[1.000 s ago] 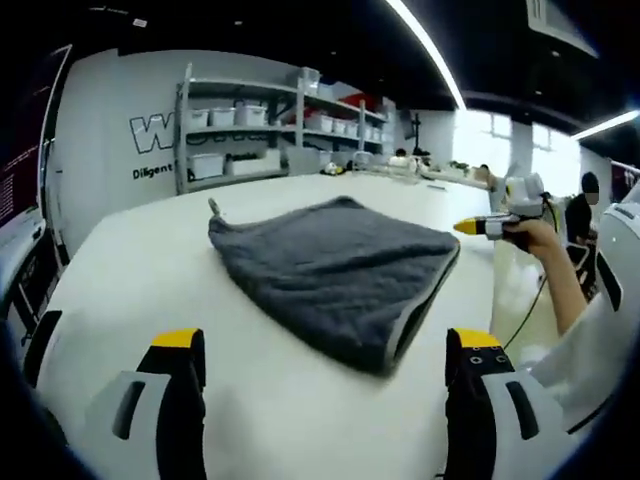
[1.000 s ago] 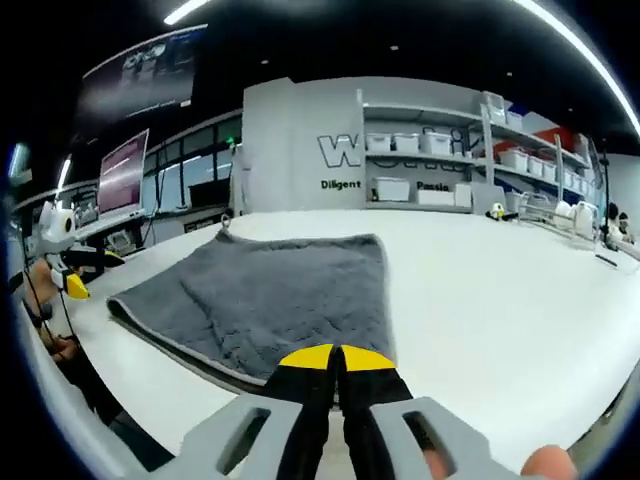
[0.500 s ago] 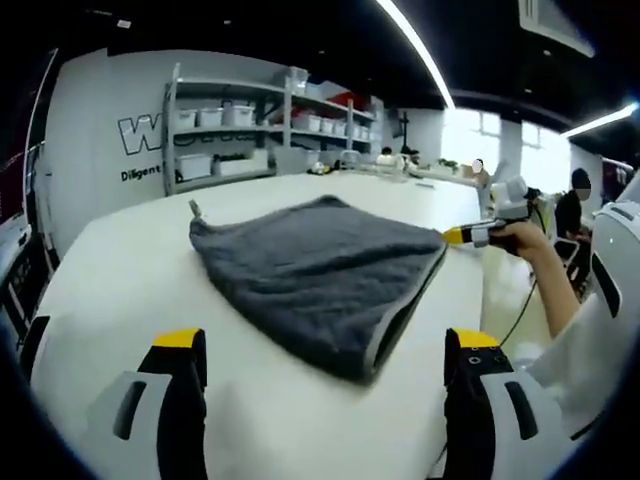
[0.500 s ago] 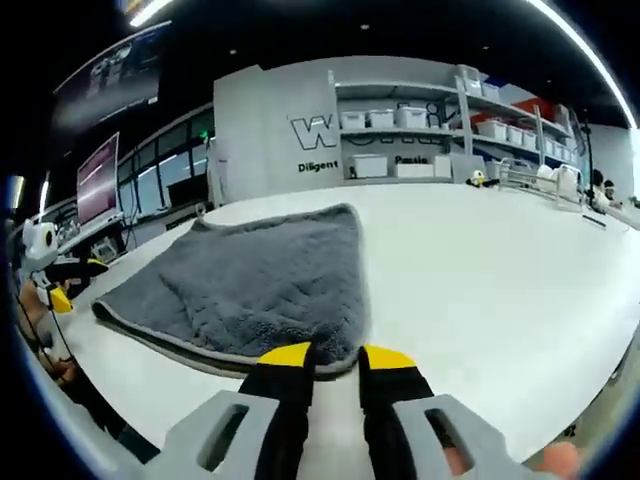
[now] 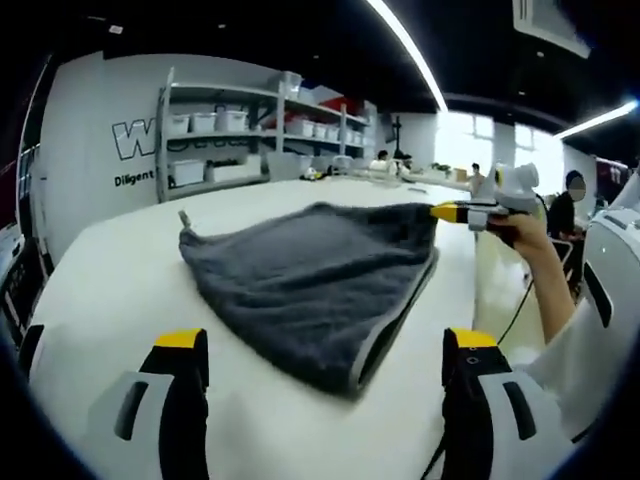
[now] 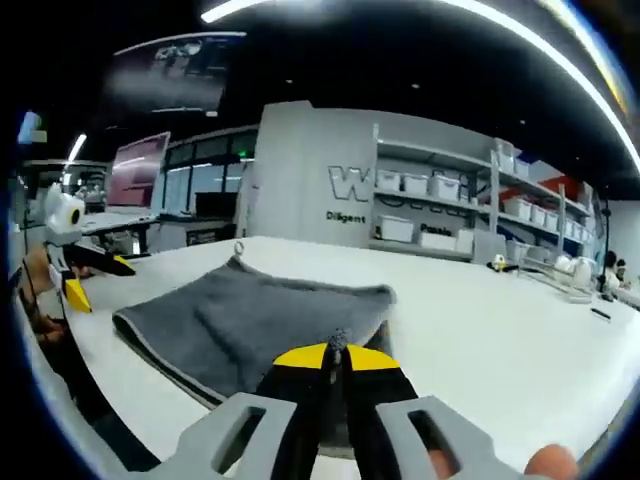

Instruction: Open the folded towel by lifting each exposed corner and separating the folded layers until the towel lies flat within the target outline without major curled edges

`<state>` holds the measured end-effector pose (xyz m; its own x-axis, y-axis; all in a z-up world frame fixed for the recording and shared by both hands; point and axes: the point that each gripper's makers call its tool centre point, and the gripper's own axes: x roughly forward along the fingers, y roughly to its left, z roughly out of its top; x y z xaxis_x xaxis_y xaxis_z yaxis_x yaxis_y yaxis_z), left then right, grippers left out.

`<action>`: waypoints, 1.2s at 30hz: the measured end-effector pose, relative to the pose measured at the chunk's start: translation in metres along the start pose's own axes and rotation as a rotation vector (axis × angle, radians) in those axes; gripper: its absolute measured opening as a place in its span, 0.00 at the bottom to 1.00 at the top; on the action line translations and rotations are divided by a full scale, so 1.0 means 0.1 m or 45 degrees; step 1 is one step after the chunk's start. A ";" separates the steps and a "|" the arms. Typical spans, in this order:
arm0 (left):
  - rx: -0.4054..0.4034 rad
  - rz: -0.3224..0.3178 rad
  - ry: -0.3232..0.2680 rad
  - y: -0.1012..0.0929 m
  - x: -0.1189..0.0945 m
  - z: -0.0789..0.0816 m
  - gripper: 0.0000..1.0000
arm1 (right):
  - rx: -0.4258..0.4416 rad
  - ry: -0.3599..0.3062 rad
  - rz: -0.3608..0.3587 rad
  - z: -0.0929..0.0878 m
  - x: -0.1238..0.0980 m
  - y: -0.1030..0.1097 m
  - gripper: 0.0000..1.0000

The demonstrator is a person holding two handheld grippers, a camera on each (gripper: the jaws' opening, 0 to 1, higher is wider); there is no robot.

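Note:
A folded dark grey towel (image 5: 300,275) with a pale edge lies on the white table (image 5: 100,260). A small loop sticks out at its far corner. In the left gripper view my left gripper (image 5: 325,345) is open wide, just short of the towel's near fold, holding nothing. My right gripper (image 5: 452,211) comes in from the right, held by a hand (image 5: 525,232), and is shut on the towel's right corner, which is raised off the table. In the right gripper view the right gripper (image 6: 338,352) is shut on a tuft of the towel (image 6: 240,320). The left gripper (image 6: 95,280) shows at the far left.
Shelves with white bins (image 5: 225,135) line the back wall, which carries large lettering (image 6: 375,185). Monitors (image 6: 140,170) stand beyond the table's left side. People are far off at the back right (image 5: 575,190). Bare table (image 6: 500,320) stretches to the right of the towel.
The right gripper opened at the towel's corner, then shut on it and lifted it. Both views shifted slightly with the hands. The left gripper stays open.

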<state>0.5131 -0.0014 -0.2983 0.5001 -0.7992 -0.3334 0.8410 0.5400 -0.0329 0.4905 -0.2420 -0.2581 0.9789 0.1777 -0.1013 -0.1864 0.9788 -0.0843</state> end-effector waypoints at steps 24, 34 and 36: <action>0.156 -0.275 -0.096 -0.56 0.18 0.13 0.57 | 0.245 -0.095 1.027 0.28 0.16 2.22 0.01; 0.076 -0.283 -0.165 -0.47 0.17 0.14 0.13 | 0.275 -0.164 1.032 0.34 0.07 2.09 0.09; 0.101 -0.223 -0.162 -0.36 0.16 0.12 0.07 | 0.297 -0.199 0.963 0.37 0.07 1.90 0.12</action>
<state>0.4933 -0.0367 -0.2915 0.3631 -0.9084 -0.2074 0.9283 0.3719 -0.0037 0.4648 -0.0511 -0.2380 0.5980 0.7961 0.0931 -0.7980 0.5804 0.1623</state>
